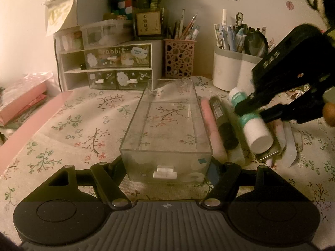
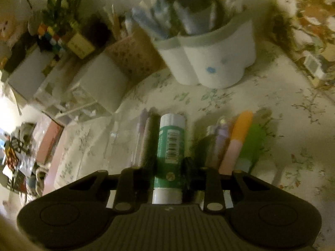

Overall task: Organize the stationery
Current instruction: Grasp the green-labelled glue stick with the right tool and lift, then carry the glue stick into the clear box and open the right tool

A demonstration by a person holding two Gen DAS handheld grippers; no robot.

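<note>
A clear plastic drawer [image 1: 165, 163] stands on the flowered cloth in the middle of the left wrist view. My left gripper [image 1: 167, 167] is shut on its near end, one finger [image 1: 117, 167] on each side. To its right, my right gripper [image 1: 251, 110] is shut on a white glue stick [image 1: 258, 133] with a teal label, which slants over a row of pens. The right wrist view shows the glue stick [image 2: 171, 138] pinched between the right gripper's [image 2: 169, 177] fingers. A pink pen [image 1: 211, 129] and a black marker [image 1: 224, 125] lie beside the drawer.
An orange-and-pink highlighter [image 2: 236, 142] and a green one [image 2: 251, 144] lie right of the glue stick. At the back stand a white pen holder [image 1: 230, 71], a pink perforated pen cup [image 1: 180, 58] and a small drawer cabinet [image 1: 113, 67]. A pink book [image 1: 21, 102] lies far left.
</note>
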